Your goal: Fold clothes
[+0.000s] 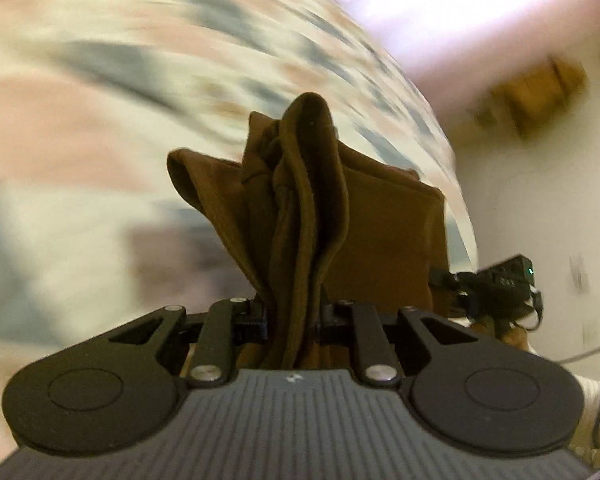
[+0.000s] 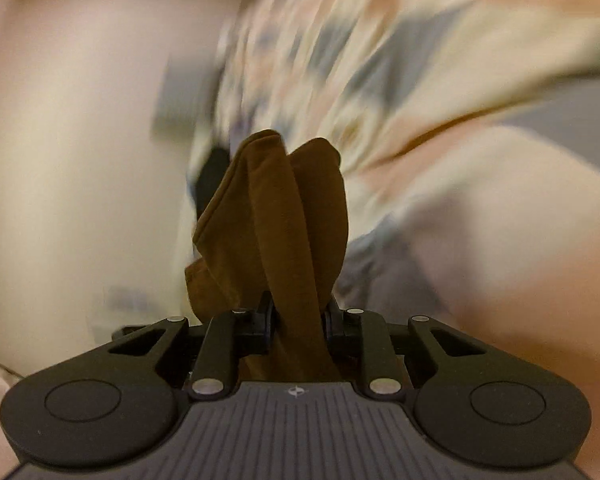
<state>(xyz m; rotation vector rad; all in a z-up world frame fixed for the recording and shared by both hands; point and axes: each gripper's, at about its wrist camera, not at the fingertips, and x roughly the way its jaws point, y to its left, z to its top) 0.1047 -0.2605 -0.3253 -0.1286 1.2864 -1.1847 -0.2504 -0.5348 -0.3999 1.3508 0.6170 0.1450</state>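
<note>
A: The left claw (image 1: 292, 316) was clamped on a bunched fold of the brown garment (image 1: 340, 208), the cloth rising in thick pleats straight up between its fingers.

B: And the right claw (image 2: 300, 320)?

A: Also closed tight on the brown garment (image 2: 276, 216), with two rounded lobes of fabric standing above the grip.

B: Where was the garment, then?

A: Held up between the two claws, over a patterned bedspread (image 1: 100, 80) in cream, pink and grey-blue. That spread was badly blurred in both wrist views.

B: Could you see one claw from the other?

A: In the left wrist view the right claw's black body (image 1: 496, 284) showed at the far right, beside the garment's edge, with a light sleeve (image 1: 596, 416) below it.

B: Anything else?

A: A blurred brown shape (image 1: 536, 96) near the pale wall (image 1: 540, 200); I could not tell what it was.
</note>
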